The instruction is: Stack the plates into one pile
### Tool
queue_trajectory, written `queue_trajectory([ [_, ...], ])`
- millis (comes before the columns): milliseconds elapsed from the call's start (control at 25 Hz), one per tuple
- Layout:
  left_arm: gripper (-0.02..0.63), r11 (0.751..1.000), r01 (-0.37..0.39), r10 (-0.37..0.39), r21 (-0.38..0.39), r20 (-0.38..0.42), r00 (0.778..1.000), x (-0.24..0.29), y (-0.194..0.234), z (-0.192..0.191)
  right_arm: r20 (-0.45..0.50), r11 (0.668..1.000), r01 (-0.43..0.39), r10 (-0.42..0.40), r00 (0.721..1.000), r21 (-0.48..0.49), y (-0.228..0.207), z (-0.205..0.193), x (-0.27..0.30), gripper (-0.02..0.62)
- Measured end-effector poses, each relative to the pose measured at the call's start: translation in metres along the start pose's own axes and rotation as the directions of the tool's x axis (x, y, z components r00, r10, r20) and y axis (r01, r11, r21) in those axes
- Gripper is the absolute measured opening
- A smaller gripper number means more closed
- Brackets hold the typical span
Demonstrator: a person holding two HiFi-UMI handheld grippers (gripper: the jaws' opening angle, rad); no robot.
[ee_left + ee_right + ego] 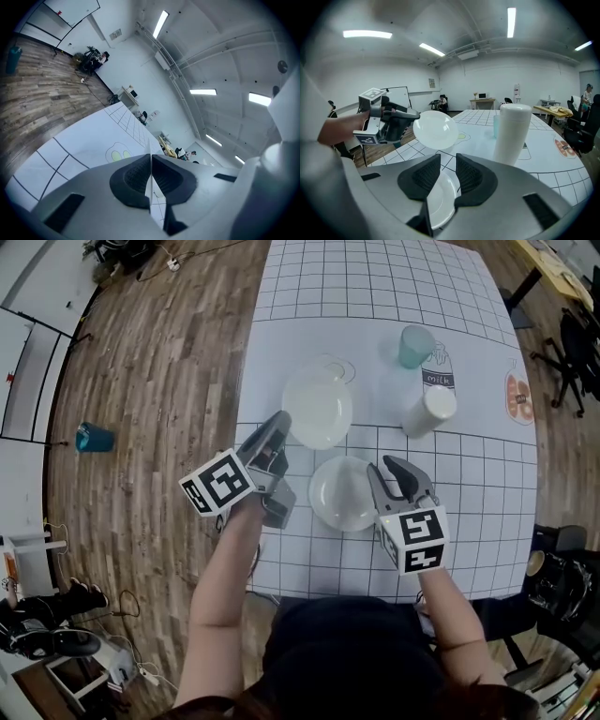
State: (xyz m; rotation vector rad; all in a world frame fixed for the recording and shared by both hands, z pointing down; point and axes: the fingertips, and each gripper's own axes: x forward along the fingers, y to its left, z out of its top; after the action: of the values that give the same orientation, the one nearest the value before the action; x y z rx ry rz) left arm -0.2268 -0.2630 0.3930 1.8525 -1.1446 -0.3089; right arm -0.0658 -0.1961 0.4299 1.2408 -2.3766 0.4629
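The left hand-held gripper (279,420) clamps the upper plate (319,409) by its rim. The right hand-held gripper (384,466), jaws wide, sits at the right edge of the lower plate (342,493).

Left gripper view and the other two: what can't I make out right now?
- Left gripper view: the held plate shows only as a thin edge in the shut left tool; the tool's body hides the rest.
- Right gripper view: the lower plate shows only through the open right tool's gap; the pads hide its rim.
- Right gripper view: the white bottle covers most of the teal cup.
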Motion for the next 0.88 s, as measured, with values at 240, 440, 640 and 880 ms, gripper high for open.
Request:
queue_trajectory([
  [240, 0.035, 0.998, 0.033, -0.033, -0.044, 0.001, 0.999, -0.028, -0.009, -0.02, -0.008, 0.999, 0.05, -0.05, 0.999, 0.01, -0.008, -0.011, -0.015, 0.113],
  [440, 0.035, 0.997, 0.053, -0.053, -0.056, -0.011, 0.999, -0.044, -0.019, -0.041, -0.011, 0.997, 0.076, -0.076, 0.997, 0.009, -0.01, -0.017, -0.028, 0.112],
  [640, 0.035, 0.995, 0.054, -0.056, -0.082, -0.022, 0.998, -0.054, -0.025, -0.064, -0.013, 0.996, 0.089, -0.089, 0.996, 0.01, -0.01, -0.025, -0.039, 0.112],
  [880, 0.035, 0.99, 0.045, -0.051, -0.134, -0.04, 0.998, -0.063, -0.024, -0.093, -0.018, 0.994, 0.107, -0.106, 0.994, 0.018, -0.01, -0.034, -0.052, 0.112],
])
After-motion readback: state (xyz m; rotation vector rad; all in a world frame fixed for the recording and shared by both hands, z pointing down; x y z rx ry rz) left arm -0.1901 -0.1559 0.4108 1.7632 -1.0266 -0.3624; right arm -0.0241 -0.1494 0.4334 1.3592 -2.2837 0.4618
